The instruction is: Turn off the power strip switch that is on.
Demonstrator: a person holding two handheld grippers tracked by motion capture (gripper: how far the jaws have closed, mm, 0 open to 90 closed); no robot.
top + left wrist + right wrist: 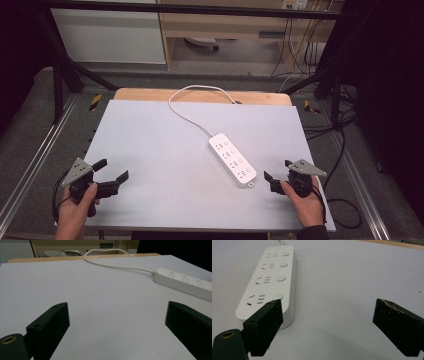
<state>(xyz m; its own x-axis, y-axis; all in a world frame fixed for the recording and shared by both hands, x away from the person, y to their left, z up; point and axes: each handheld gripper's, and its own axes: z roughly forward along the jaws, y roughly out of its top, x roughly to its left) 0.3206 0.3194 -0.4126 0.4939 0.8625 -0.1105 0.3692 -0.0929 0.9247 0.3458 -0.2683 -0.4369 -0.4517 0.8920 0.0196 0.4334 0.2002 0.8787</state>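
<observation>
A white power strip with several sockets and round buttons lies on the pale mat, right of centre, its white cable looping to the far edge. My left gripper rests at the near left of the mat, open, jaws spread wide with bare mat between them; the strip lies far off at its right. My right gripper sits at the near right, open, just beside the strip's near end. Its left jaw stands in front of the strip's corner; nothing lies between the jaws.
The mat covers a wooden tabletop inside a black metal frame. Black cables hang off the right side. A light wood cabinet stands beyond the table. Bare mat stretches across the middle and left.
</observation>
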